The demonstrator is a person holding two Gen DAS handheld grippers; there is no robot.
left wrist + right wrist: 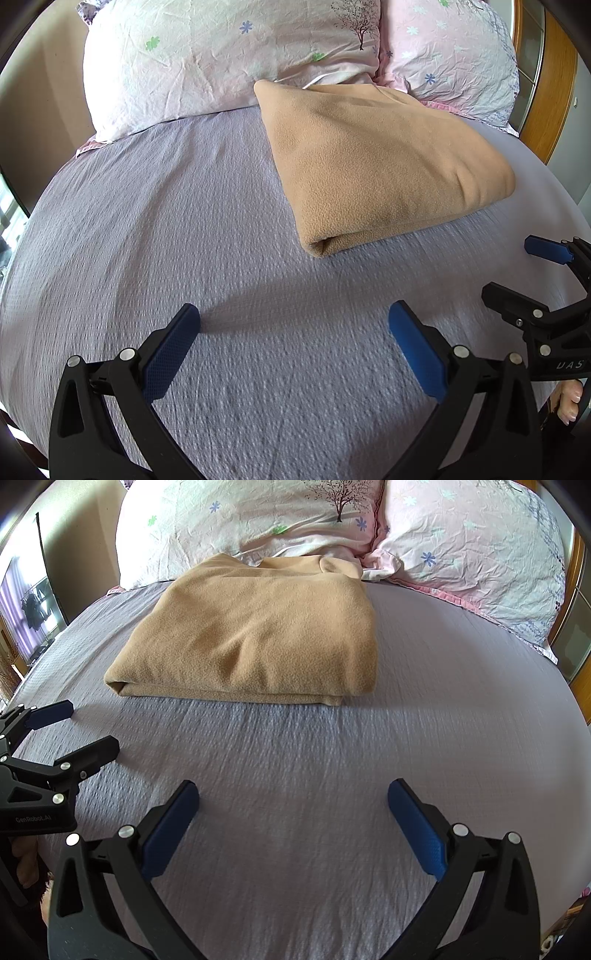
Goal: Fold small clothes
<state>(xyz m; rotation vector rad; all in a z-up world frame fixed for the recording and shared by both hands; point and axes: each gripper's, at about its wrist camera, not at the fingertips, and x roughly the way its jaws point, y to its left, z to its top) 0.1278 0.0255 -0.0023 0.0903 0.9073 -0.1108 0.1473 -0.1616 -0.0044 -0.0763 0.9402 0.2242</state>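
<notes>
- Blue-padded left gripper and right gripper both hang spread wide over the lilac bedsheet, grasping nothing.
- Beyond them, apart from both, the folded tan fleece garment lies flat on the sheet.
- Farthest, its back edge touches two flowered pillows.

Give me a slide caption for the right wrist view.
Open right tongs hover above the lavender bedspread, facing a folded tan fleece below two floral pillows.

Two floral pillows – lilac bedsheet below.
</notes>
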